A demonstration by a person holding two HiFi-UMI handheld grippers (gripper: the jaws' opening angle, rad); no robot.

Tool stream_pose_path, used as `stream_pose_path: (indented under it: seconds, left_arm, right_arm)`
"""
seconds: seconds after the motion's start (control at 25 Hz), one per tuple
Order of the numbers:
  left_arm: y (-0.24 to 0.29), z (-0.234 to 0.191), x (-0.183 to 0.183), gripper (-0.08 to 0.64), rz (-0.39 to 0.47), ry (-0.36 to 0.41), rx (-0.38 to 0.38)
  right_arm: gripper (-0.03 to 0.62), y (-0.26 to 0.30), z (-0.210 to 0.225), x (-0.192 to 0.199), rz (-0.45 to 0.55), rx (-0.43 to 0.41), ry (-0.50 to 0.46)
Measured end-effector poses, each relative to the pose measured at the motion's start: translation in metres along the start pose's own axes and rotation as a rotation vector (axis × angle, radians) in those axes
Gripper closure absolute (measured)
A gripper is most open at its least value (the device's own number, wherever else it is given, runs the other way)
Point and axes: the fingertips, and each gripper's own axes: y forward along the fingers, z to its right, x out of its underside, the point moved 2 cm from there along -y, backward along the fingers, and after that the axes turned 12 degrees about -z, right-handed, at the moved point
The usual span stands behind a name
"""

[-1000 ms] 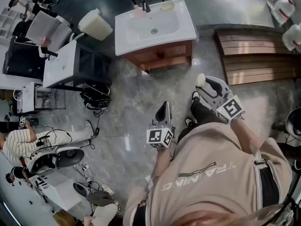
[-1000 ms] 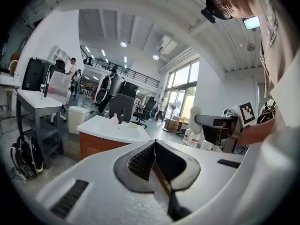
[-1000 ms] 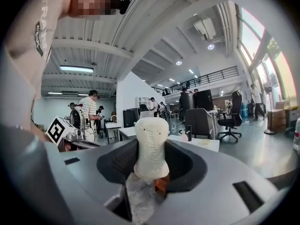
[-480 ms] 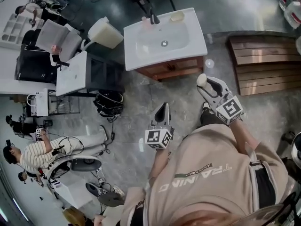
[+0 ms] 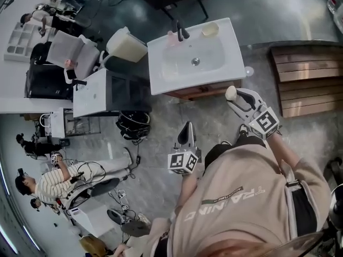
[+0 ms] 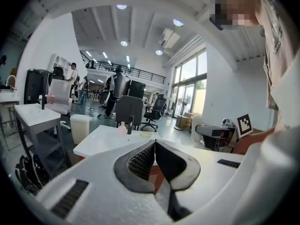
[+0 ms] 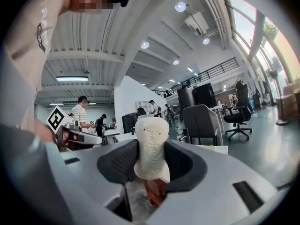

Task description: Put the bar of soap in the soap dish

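**A:** Right claw [image 7: 152, 150] first: it's clenched on the bar of soap [image 7: 151, 142]. The bar is pale cream and stands upright between the pads, its rounded end poking out past them.

**B:** The head view agrees, with the soap up in the air at the tip of that claw, over the grey floor [image 5: 161, 122]. It's just off the front right corner of the white tabletop [image 5: 161, 74], not on it.

**A:** And the left claw [image 6: 154, 150]?

**B:** Shut on nothing. Its ribbed pads meet edge to edge with nothing caught between. It's held lower and closer to the person's body, pointing toward the same tabletop.

**A:** On that tabletop there's a sunken basin [image 5: 206, 55] in the middle and a dark tap [image 5: 181, 32] at the back edge. A small pink bottle [image 5: 171, 36] stands just beside the tap.

**B:** There's also a shallow yellowish thing at the back right corner, which is probably the soap dish [image 5: 210, 29], though it's small from up here. I can't make out anything in it.

**A:** So soap and dish are well apart, with the whole basin between them.

**B:** A wooden cabinet [image 5: 206, 91] shows under the tabletop's front edge.
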Motion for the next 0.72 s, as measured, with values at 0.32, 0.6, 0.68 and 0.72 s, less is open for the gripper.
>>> stream_pose_path:
  seconds: [0.32, 0.6, 0.68, 0.72]
  left_arm:
    - [0.05, -0.051, -0.013, 0.549, -0.007, -0.025, 0.051]
    - [0.104, -0.092, -0.064, 0.549, 0.023, 0.016, 0.184]
    - [0.119, -0.106, -0.077, 0.549, 0.036, 0.025, 0.209]
    - [0.125, -0.112, -0.082, 0.549, 0.04, 0.028, 0.224]
  right_arm:
    - [0.426, 0.045, 0.017, -0.008, -0.027, 0.031, 0.005]
    - [0.426, 0.097, 0.036, -0.056, 0.001, 0.121, 0.007]
    - [0.426, 0.113, 0.041, -0.069, 0.014, 0.148, -0.018]
    - [0.426, 0.12, 0.044, -0.075, 0.019, 0.162, -0.026]
